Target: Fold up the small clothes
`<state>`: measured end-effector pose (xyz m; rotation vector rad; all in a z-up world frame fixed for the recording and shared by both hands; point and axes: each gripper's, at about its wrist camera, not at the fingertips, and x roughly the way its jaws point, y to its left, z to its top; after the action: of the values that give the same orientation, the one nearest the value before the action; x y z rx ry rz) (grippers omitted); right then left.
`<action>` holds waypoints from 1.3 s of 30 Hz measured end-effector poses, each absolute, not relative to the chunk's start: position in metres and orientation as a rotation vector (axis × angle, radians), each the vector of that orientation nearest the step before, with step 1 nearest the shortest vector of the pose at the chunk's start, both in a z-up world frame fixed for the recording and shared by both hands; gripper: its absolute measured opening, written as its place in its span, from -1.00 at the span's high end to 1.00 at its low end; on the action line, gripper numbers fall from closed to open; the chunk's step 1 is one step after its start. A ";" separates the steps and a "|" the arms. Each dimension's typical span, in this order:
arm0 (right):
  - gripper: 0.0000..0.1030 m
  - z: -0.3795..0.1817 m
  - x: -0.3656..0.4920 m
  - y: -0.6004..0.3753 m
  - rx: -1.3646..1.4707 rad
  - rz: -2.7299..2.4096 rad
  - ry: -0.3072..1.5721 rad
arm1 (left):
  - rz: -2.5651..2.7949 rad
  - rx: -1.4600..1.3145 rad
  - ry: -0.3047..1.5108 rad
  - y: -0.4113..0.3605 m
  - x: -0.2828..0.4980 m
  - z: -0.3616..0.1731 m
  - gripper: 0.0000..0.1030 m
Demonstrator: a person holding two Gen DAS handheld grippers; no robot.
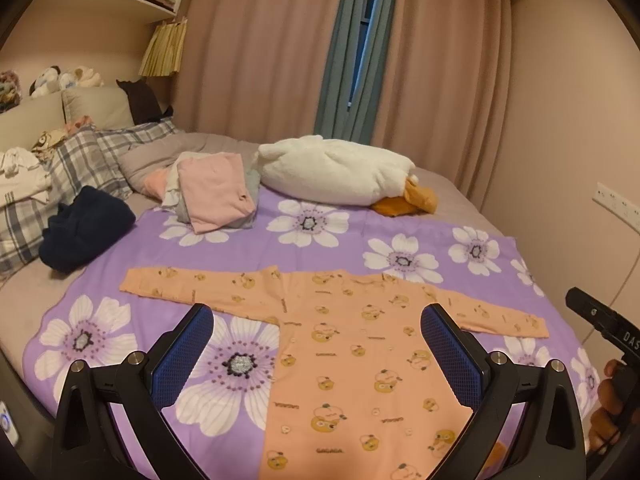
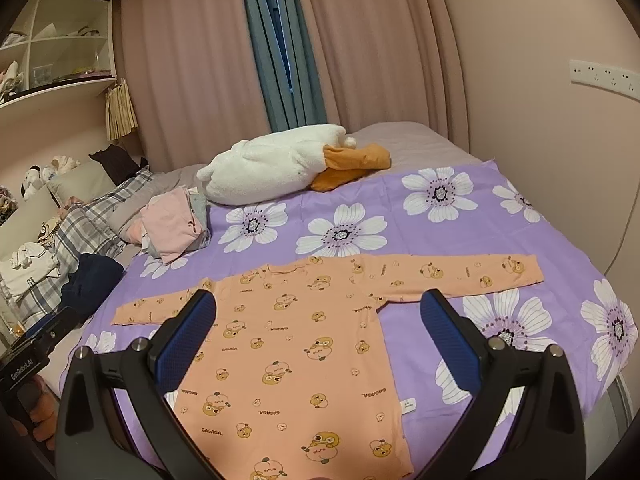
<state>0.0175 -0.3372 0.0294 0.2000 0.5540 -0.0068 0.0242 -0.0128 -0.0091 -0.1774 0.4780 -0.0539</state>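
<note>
An orange long-sleeved baby shirt (image 1: 352, 360) with duck prints lies flat and spread out, both sleeves stretched sideways, on a purple flowered sheet (image 1: 248, 248). It also shows in the right wrist view (image 2: 296, 360). My left gripper (image 1: 316, 356) is open and empty, hovering above the shirt's body near its left edge. My right gripper (image 2: 320, 344) is open and empty above the shirt's body. The right gripper's body shows at the right edge of the left wrist view (image 1: 604, 328).
A pile of folded pink and grey clothes (image 1: 212, 192) sits at the back of the sheet. A white plush duck (image 1: 340, 172) lies behind it. A dark navy garment (image 1: 84, 232) and plaid pillows (image 1: 80, 160) lie left. Wall on the right.
</note>
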 end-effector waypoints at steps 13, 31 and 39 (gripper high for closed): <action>-0.98 0.023 0.025 -0.331 0.180 -0.004 0.572 | -0.054 -0.171 0.494 -0.017 0.026 -0.008 -0.99; -0.86 -0.033 0.093 -0.432 0.402 -0.157 0.644 | -0.150 -0.511 0.693 0.039 0.166 -0.118 -0.66; -0.50 -0.087 0.146 -0.512 0.494 -0.345 0.727 | -0.228 -0.709 0.956 0.047 0.236 -0.197 -0.19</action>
<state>0.1455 -0.5120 -0.0865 0.4936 0.7266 -0.3455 0.2358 0.0474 -0.1971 -0.7089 0.9556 -0.2280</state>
